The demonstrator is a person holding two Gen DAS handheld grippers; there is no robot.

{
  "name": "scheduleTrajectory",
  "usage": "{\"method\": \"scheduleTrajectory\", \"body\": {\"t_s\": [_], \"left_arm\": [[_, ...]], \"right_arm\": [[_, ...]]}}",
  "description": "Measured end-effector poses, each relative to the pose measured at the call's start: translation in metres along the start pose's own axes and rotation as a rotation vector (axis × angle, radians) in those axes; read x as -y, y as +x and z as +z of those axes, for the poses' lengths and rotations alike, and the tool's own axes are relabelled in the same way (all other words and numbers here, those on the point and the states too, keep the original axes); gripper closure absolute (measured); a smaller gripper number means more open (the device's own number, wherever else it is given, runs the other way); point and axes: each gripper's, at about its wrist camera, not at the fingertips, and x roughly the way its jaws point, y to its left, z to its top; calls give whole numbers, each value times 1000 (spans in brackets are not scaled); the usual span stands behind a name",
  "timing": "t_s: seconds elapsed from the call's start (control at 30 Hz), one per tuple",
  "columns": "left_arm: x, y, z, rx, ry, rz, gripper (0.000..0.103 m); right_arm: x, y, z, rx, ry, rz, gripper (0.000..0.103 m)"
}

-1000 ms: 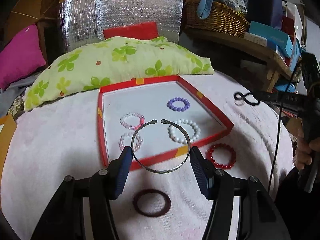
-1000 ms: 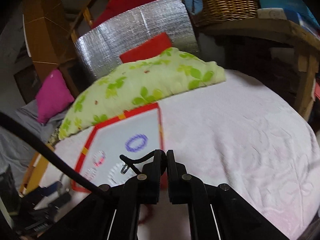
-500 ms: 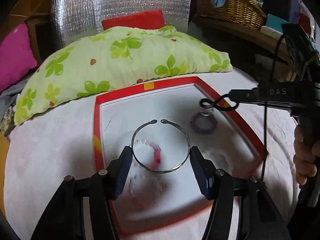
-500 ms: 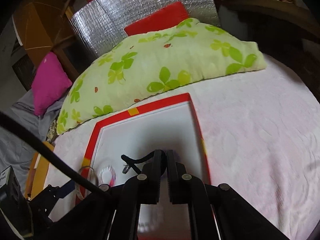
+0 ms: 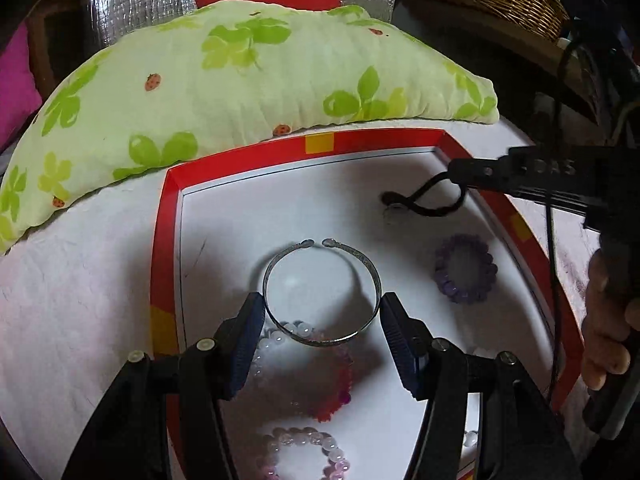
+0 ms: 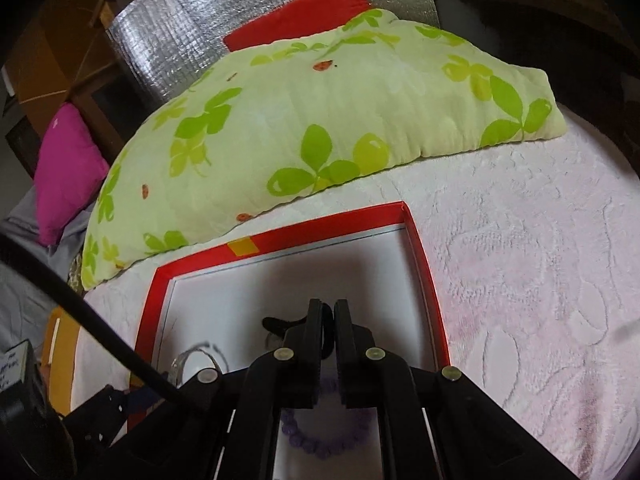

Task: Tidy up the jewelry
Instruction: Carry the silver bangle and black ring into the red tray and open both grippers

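Bangle (image 5: 321,293) sits crosswise between the left gripper's (image 5: 321,312) jaws, each blue pad (image 5: 247,328) pressed against one side of it, its gap facing away from the camera, above the white floor of the red-rimmed tray (image 5: 162,240). It is a thin, open silver cuff with small knobs at its two ends. The left jaws stand wide apart, clamped on the bangle by its outer edges. Below it in the tray lie a pink bead bracelet (image 5: 308,368) and a paler one (image 5: 306,454); a purple bracelet (image 5: 466,268) lies to the right. The right gripper (image 6: 328,320) has its jaws nearly together, pinched on a black cord (image 5: 432,200) whose small ring end (image 5: 394,206) hangs at the tray floor; whether it touches cannot be told. The tray rests on a pink blanket (image 6: 520,280), with a green-leaf pillow (image 5: 240,80) just behind it.
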Motion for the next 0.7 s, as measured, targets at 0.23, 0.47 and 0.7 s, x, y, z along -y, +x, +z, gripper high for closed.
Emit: {"method": "scheduleTrajectory", "body": {"t_s": [0.23,0.47,0.7], "left_arm": [[-2,-4,-6,-18,-29,-27,41],[-3,-36,-24,17,-45,7,40],[-5,-84,-52,87,-51,36,38]], "right_arm": [[9,-9,1,17,34,18,94],[21,-51,-11,49,39,49,87],[32,-94,-33,68,18,83,87]]}}
